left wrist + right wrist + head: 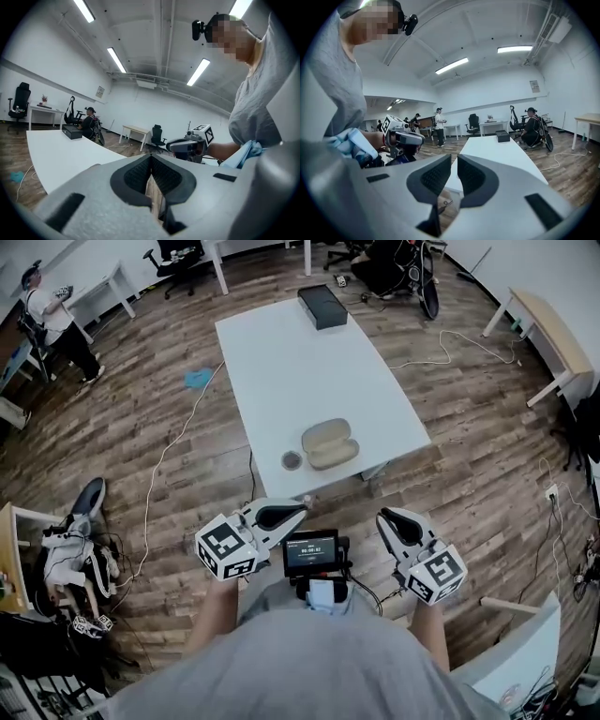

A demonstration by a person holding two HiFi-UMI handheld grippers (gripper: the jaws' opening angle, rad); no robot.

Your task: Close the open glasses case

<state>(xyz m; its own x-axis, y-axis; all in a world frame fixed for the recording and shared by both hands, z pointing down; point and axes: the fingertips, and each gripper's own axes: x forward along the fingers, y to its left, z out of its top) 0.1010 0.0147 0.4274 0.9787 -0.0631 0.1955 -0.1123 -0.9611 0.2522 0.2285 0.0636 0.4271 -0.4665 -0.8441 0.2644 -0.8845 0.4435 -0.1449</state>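
Observation:
The open beige glasses case [328, 443] lies near the front edge of the white table [300, 371], both halves facing up. My left gripper [298, 509] [151, 160] hangs below that edge, short of the case, with its jaws shut on nothing. To its right, my right gripper [386, 517] [453, 163] is also off the table, jaws shut to a thin slit and holding nothing. Neither gripper view shows the case. Each gripper view shows the other gripper: the right gripper [185, 146] and the left gripper [405, 138].
A small round grey object [292, 460] sits just left of the case. A black box [322, 307] [72, 132] [502, 136] rests at the table's far end. Cables [441, 348], office chairs and other desks stand on the wood floor around it. A person [52, 320] stands far left.

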